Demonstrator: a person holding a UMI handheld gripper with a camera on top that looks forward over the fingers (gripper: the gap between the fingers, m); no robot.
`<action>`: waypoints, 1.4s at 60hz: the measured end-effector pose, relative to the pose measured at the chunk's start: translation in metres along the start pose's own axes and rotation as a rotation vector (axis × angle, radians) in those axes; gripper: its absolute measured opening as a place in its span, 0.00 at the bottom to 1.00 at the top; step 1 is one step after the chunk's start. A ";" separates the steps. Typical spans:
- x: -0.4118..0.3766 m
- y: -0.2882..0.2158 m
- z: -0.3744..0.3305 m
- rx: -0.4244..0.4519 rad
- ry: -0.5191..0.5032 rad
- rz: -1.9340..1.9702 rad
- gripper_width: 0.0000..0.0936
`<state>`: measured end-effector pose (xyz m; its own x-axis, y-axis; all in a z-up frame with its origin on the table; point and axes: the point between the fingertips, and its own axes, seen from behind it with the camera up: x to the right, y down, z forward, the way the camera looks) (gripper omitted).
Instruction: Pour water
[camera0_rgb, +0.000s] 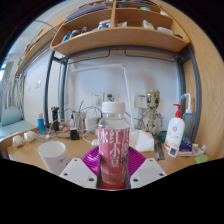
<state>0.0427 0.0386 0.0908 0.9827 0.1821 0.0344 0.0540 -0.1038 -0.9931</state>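
A white cup (52, 155) stands on the wooden bench (30, 152), its contents hidden. Right of it, the tool (113, 172) grips an upright clear bottle (114, 146) with a pink label and white cap. Farther right stands a white pump bottle (175, 130).

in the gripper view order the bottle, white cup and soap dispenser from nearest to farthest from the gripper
1. Bottle: between the fingers of the gripper.
2. White cup: on the table, off to the left.
3. Soap dispenser: farther back on the right.
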 end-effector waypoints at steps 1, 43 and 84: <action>0.001 -0.002 0.000 0.015 -0.002 0.010 0.36; 0.017 0.004 -0.090 -0.026 0.165 0.102 0.84; 0.061 0.015 -0.206 -0.007 0.393 0.100 0.85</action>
<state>0.1401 -0.1531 0.1015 0.9760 -0.2170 -0.0207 -0.0452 -0.1087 -0.9930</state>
